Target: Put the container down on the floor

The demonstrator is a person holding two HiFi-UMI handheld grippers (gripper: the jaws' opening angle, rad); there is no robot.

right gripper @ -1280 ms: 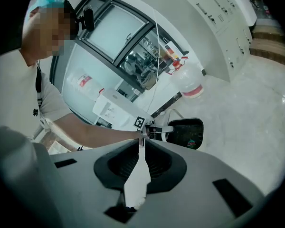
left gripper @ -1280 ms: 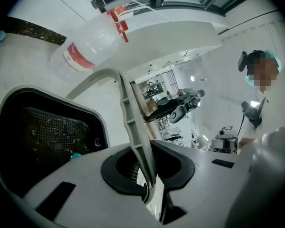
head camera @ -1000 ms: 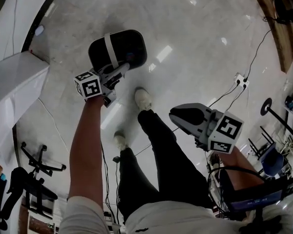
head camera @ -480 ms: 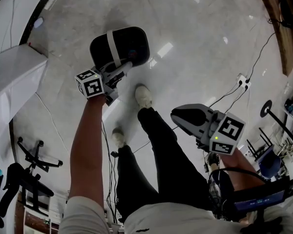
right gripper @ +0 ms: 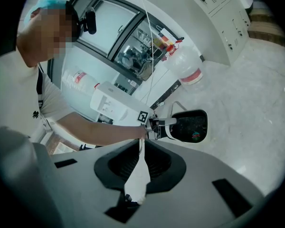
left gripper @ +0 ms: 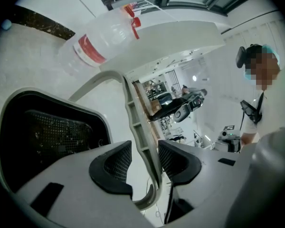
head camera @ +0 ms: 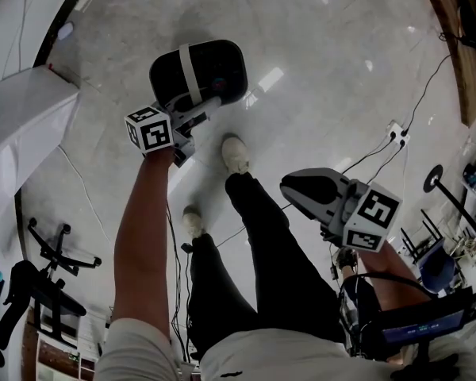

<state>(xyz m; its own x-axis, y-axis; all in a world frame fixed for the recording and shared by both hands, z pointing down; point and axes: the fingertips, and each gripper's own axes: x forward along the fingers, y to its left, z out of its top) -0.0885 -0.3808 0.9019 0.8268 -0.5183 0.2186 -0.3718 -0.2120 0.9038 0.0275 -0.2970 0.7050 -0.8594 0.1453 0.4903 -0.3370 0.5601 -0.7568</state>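
- Since a second ago, the container (head camera: pixel 214 66) and the left gripper (head camera: pixel 206 104) have shifted slightly up the head view. The right gripper (head camera: pixel 289 187) has barely changed place.
- Container: a black, round-cornered tub with a white handle (head camera: pixel 190 63) arching across its top. It is down on the pale floor (head camera: pixel 333 46), in front of the person's shoes (head camera: pixel 234 155).
- Left gripper: its jaws are spreading, with the handle between them. The left gripper view shows a clear gap between the handle and one pad, so the pads no longer pinch it.
- Right gripper: its jaws are pressed together with nothing between them. It hangs well apart from the container, over the person's right leg.
- Head view only: the container's full outline and both grippers together.
- Left gripper view only: the ribbed inner face of the handle and the perforated black lining of the tub.
- Right gripper view only: the container from the side, sitting on the floor with the left gripper at its handle.
- Contents: the interior is dark. A small coloured item shows inside in the head and right gripper views, too small to identify.
- Surroundings: a large clear water bottle (left gripper: pixel 92 46) with a red label lies on the floor beyond the container, beside a white counter (left gripper: pixel 180 37).
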